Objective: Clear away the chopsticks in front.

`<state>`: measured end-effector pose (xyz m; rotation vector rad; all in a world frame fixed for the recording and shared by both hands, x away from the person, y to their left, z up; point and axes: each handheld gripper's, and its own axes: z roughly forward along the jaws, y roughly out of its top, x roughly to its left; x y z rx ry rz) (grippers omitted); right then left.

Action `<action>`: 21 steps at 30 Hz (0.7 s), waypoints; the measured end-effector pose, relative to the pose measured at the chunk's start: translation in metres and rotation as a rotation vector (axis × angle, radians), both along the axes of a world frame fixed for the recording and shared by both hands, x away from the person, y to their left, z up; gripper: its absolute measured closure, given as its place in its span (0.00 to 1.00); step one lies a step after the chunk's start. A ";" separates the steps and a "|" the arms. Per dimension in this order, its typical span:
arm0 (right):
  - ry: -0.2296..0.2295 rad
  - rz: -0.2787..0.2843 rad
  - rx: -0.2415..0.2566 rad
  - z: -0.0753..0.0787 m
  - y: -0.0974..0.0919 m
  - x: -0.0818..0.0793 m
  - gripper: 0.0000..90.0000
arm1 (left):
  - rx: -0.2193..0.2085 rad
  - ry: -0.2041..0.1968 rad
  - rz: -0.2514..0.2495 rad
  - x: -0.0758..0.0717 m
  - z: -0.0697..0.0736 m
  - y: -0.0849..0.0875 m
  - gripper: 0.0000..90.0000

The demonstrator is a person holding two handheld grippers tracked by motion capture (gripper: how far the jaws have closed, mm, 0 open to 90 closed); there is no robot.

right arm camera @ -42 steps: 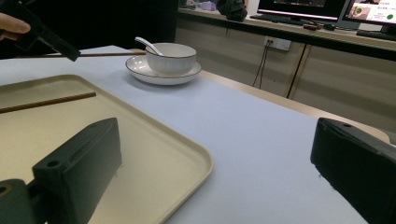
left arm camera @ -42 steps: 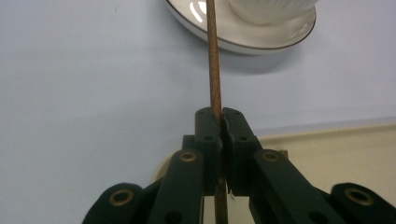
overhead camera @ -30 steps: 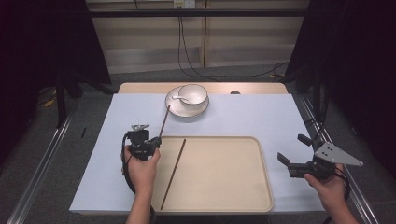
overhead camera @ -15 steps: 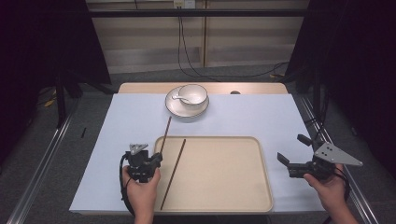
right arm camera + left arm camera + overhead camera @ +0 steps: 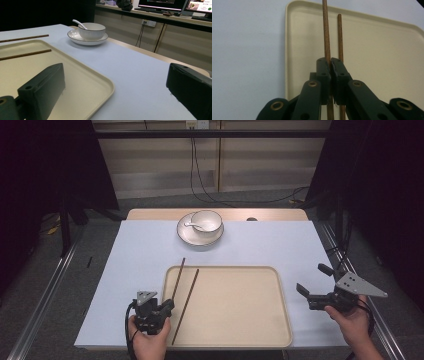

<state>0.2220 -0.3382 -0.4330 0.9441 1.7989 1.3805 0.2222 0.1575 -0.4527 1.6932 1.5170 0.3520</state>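
Note:
My left gripper (image 5: 169,305) is near the tray's front left corner, shut on a brown chopstick (image 5: 178,277). The stick runs forward over the tray's left rim, and its far tip lies past the tray's far edge. In the left gripper view the jaws (image 5: 330,61) pinch this chopstick (image 5: 326,35). A second chopstick (image 5: 340,37) lies just right of it in the tray; in the high view this second chopstick (image 5: 186,303) rests slanted in the tray's left part. My right gripper (image 5: 314,279) is held open right of the tray, and nothing sits between its jaws (image 5: 115,75).
The beige tray (image 5: 240,320) takes up the middle of the pale blue table cover. At the far side stands a white bowl (image 5: 206,221) on a plate (image 5: 192,236) with a spoon (image 5: 79,24) in it. The table edge is close to the right of the right hand.
The left hand has drawn back toward the near table edge, pulling the held chopstick along the tray's left rim. The right hand and the second chopstick have not moved.

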 end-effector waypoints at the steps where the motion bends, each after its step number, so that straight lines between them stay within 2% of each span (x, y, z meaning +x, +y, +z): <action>1: 0.001 -0.001 0.000 0.000 0.000 0.000 0.01 | 0.008 0.003 -0.006 -0.002 0.000 0.001 0.95; 3: -0.001 0.000 0.001 0.000 0.001 0.001 0.01 | 0.004 0.008 -0.008 -0.006 -0.002 0.002 0.95; 8: 0.005 0.004 -0.003 -0.001 0.002 0.002 0.01 | 0.026 0.024 -0.020 -0.013 -0.006 0.004 0.95; 12: -0.002 0.007 -0.001 -0.001 0.001 0.001 0.01 | 0.020 0.018 -0.028 -0.017 -0.004 0.004 0.95; 17: 0.010 0.009 -0.006 0.000 0.001 0.000 0.01 | 0.018 0.031 -0.036 -0.021 -0.003 0.007 0.95; 21: 0.001 -0.004 -0.009 0.000 0.001 -0.001 0.01 | 0.014 0.036 -0.040 -0.025 -0.005 0.007 0.95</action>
